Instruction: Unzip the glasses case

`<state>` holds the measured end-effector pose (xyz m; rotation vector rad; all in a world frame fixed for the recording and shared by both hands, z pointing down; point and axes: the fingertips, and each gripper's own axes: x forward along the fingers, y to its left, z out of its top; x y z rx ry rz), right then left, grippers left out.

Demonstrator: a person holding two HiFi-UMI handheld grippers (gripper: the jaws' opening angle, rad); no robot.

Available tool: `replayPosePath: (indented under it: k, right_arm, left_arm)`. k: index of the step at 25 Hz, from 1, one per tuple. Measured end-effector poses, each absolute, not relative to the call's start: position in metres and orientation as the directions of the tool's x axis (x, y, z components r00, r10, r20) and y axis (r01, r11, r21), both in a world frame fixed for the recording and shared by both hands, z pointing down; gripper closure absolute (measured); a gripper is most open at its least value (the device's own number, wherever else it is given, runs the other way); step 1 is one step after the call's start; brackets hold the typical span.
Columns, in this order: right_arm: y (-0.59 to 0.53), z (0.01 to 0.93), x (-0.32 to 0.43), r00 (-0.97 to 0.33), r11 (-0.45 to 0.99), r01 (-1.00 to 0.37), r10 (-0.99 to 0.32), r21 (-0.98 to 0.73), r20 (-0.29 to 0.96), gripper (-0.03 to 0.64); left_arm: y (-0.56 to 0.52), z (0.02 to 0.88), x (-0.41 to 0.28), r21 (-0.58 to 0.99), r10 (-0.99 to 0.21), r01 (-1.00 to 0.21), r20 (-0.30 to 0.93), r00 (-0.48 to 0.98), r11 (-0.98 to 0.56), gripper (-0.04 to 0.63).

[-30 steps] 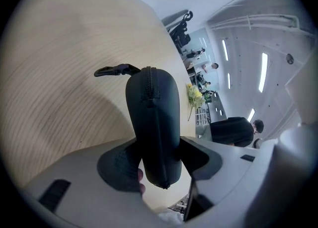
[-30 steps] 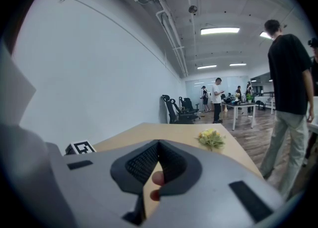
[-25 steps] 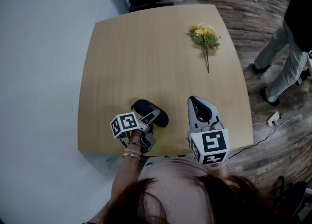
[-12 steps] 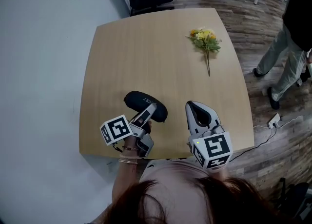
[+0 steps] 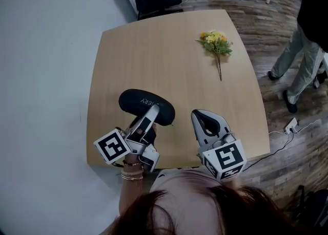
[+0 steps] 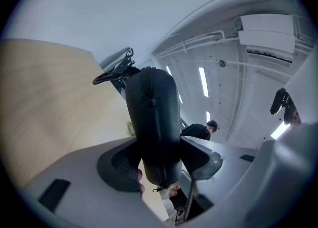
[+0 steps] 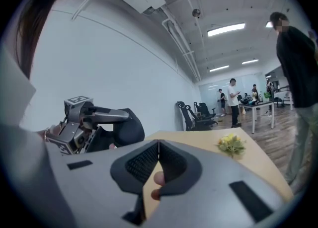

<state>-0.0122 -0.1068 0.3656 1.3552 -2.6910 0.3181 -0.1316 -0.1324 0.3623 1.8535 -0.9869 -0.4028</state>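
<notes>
Left claw [image 5: 147, 119] clamps the black glasses case [image 5: 137, 102] aloft over the tabletop [image 5: 164, 49], right claw [image 5: 207, 121] clenched empty nearby; seemingly light and stiff-shelled, it probably wants pinching by its tiny zip pull [image 6: 158, 189]

A small flower bunch [image 5: 216, 42] lies on the wooden table [image 5: 154, 60].

Glasses case [image 5: 134, 100] and left gripper [image 5: 150, 114] higher

Probably an open office: swivel chairs [image 7: 191, 114], desks [image 7: 259, 105], ceiling strip lights [image 7: 226, 29]
</notes>
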Motion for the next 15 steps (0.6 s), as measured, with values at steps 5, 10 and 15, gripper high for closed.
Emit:
replayPosePath:
  k: [5, 10, 15]
  right_arm:
    - [-0.099, 0.356, -0.016, -0.627, 0.611, -0.779, -0.766, -0.142, 0.146, 0.601]
    - [-0.095, 0.35, -0.025, -0.664, 0.65, -0.747, -0.738, -0.141, 0.122, 0.601]
    - [-0.087, 0.348, -0.037, -0.71, 0.7, -0.704, -0.696, -0.12, 0.11, 0.6]
  left_arm:
    - [-0.129, 0.33, -0.128, 0.839, -0.773, -0.454, 0.064, 0.631, -0.301, 0.354]
    - [-0.128, 0.307, -0.125, 0.827, -0.762, -0.425, -0.007, 0.648, -0.368, 0.354]
    - [-0.125, 0.294, -0.126, 0.811, -0.764, -0.425, -0.041, 0.644, -0.401, 0.354]
